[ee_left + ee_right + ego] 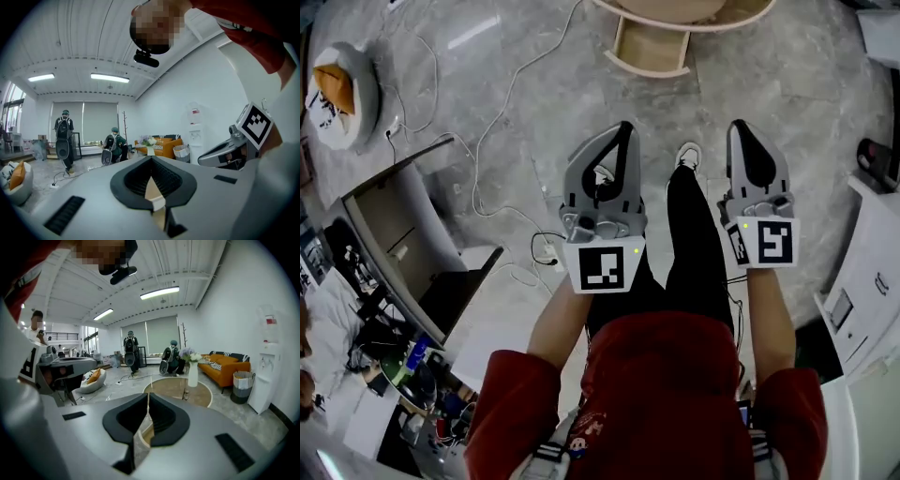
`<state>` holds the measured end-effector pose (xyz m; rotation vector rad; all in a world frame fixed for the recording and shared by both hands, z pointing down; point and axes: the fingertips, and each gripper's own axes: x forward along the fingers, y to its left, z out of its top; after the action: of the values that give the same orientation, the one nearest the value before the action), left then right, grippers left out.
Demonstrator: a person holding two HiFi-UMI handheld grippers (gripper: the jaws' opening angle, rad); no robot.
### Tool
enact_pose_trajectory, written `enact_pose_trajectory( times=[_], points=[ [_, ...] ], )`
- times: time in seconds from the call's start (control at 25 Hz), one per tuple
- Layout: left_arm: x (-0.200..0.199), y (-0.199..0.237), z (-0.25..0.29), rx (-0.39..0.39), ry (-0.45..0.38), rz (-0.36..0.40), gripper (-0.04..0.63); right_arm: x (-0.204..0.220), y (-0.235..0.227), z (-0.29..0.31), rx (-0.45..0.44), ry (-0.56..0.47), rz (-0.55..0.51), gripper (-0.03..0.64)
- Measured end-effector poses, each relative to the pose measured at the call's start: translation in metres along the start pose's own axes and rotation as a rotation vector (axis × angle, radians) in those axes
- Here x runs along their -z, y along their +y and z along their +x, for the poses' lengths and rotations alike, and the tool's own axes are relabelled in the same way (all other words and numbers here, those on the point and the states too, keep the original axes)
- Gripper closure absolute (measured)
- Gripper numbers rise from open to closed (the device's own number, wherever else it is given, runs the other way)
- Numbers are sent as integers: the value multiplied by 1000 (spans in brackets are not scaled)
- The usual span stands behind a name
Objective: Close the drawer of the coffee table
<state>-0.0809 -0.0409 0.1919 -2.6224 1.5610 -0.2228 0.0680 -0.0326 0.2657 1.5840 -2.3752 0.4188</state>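
Note:
The round wooden coffee table (694, 21) stands at the top of the head view, its pale drawer (652, 47) pulled out toward me. Both grippers hang above the stone floor, well short of the drawer. My left gripper (625, 127) is shut and empty, its tips (151, 159) pointing level into the room. My right gripper (737, 125) also looks shut with nothing held; in the right gripper view its tips (148, 397) point at the coffee table (201, 397), which carries a white vase (192, 373). A strip of the drawer's pale wood (149, 436) shows between the jaws.
A white beanbag with an orange cushion (342, 89) and loose cables (497, 122) lie on the floor at left. A desk and chair (403, 234) stand at left, a white cabinet (867, 272) at right. Beyond are an orange sofa (227, 364), a bin (242, 380) and people (63, 136).

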Motion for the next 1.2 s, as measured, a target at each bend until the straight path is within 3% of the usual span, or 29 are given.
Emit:
enact_pose_trajectory(
  times=[0.28,0.52,0.76,1.0,1.2],
  points=[
    [212,3,-5,44,44,-43,581,184,34,78,-25,63,-24,591],
    [367,-20,0,64,60,-63,581,318,36,138,-51,74,-60,591],
    [517,-47,25,-26,67,-79,581,417,15,191,-81,13,-111,591],
    [609,-70,58,-64,7,-42,581,468,-15,223,-81,-152,-125,591],
    [648,-71,88,-108,-41,-40,581,487,-36,233,-40,-278,-203,591]
  ],
)
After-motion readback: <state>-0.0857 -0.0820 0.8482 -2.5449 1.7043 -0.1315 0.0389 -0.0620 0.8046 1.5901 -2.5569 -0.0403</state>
